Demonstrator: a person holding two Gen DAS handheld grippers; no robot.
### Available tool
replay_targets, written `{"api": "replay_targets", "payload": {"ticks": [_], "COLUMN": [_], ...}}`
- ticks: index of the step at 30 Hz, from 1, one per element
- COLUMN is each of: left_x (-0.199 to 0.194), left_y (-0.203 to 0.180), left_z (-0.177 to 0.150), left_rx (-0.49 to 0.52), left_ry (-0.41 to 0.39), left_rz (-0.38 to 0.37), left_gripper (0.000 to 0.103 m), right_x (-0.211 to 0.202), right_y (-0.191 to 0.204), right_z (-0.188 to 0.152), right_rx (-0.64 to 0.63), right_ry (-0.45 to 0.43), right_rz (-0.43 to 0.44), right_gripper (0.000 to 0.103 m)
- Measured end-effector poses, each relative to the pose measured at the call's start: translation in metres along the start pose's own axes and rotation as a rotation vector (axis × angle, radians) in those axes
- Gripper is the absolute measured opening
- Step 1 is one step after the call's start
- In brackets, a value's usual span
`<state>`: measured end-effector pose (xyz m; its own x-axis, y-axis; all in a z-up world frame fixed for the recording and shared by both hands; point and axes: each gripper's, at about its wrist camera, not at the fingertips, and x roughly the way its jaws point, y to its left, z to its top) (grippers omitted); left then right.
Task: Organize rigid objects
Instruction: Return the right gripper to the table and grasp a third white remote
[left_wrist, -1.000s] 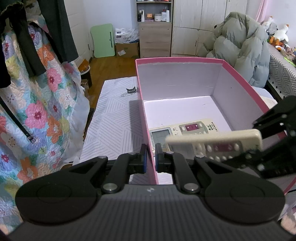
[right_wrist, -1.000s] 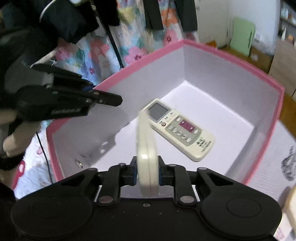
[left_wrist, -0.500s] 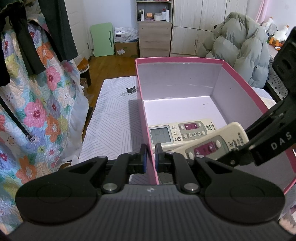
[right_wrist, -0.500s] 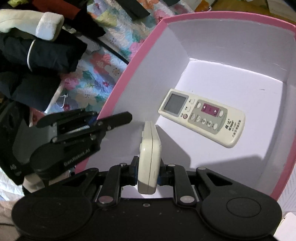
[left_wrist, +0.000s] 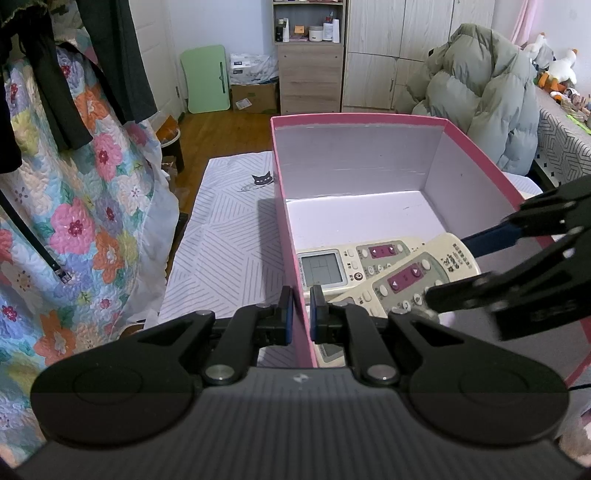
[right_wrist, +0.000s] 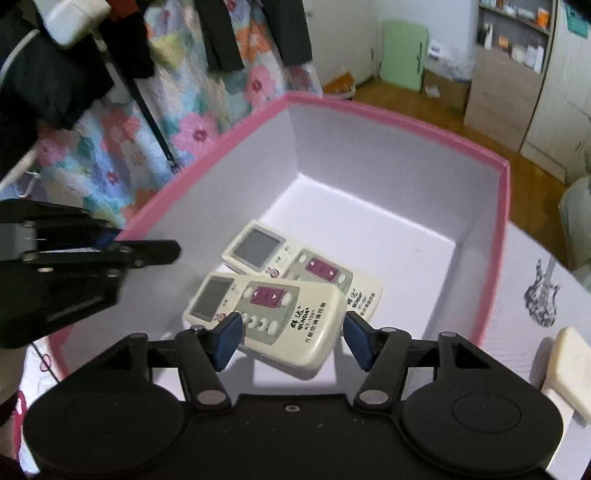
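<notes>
The pink box (right_wrist: 503, 221) holds two cream remotes. The far remote (right_wrist: 295, 266) lies flat on the box floor, and the near remote (right_wrist: 266, 314) rests partly across it. The left gripper (left_wrist: 301, 314) is clenched on the box's left wall. The right gripper (right_wrist: 291, 339) hangs over the near remote, its blue pads (right_wrist: 227, 338) spread clear of it.

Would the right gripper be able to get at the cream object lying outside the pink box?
Probably yes: the right gripper has its jaws open and empty, and the cream object lies uncovered on the cloth beside the pink box.
</notes>
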<state>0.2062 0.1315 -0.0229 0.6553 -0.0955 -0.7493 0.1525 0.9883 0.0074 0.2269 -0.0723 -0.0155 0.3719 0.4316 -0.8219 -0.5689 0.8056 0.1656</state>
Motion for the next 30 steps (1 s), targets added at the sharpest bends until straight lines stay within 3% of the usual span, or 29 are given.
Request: {"api": "replay_targets", "payload": {"ticks": [12,18,24,30], "left_x": [0.001,0.001,0.0,0.001], "left_y": [-0.002,-0.002,-0.006,-0.003], "left_z": [0.0,0.0,0.0,0.002], "left_rx": [-0.002,-0.016,-0.012,-0.028], "left_ry": [0.002,0.002,0.001,0.012], "left_rz": [0.006,0.005,0.024,0.015], "left_gripper": [0.007,0.007,0.006,0.006], "right_x": [-0.097,-0.105,-0.083,-0.059], "right_y": [-0.035,-0.093,-0.169,-0.219], "right_z": [-0.039,-0.061,-0.089,-0.108], "right_rx": [0.053,0.216,0.527,0.827], "right_ry": [-0.292,-0.235,-0.139,-0.159], "right_rz": [-0.09,-0.194,-0.12,-0.066], "right_gripper": [0.067,0.066,0.066,0.069]}}
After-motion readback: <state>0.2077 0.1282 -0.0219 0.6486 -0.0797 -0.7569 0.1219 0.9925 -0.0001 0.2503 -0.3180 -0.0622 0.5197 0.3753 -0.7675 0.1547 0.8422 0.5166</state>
